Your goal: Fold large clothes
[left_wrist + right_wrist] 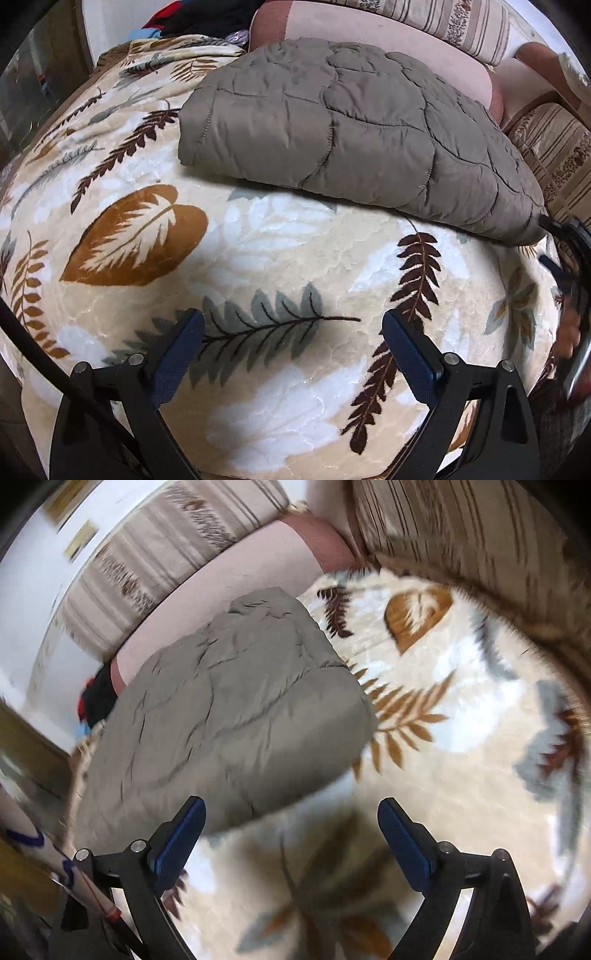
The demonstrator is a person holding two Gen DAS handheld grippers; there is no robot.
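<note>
Left gripper (293, 328): seen nearest the lens, jaws spread wide, nothing between the blue pads; only the blanket lies below them.
Right gripper (291, 818): jaws likewise spread wide and empty over the blanket, the picture smeared by motion; its dark frame is glimpsed at the right edge of the left wrist view, beside part of a hand (569, 332).
Surface: a plush cream blanket (258, 240) printed with brown, ochre and grey leaves is spread over a bed or couch, which one cannot be told.
Task's thing: one grey quilted garment (351, 136), already folded into a thick bundle, lies toward the blanket's far edge, touching the seat cushion behind it; in the right wrist view it (229, 716) lies just ahead of the left finger.
Count: two grippers, one folded garment, one blanket.
Behind: a pink seat cushion (388, 44) and striped floral back cushions (461, 22) are seen along the far edge.
Far left corner: a heap of dark, red and blue clothes (199, 18) is partly hidden by the blanket's edge.
Room: a white wall (33, 561) is seen beyond the cushions.
</note>
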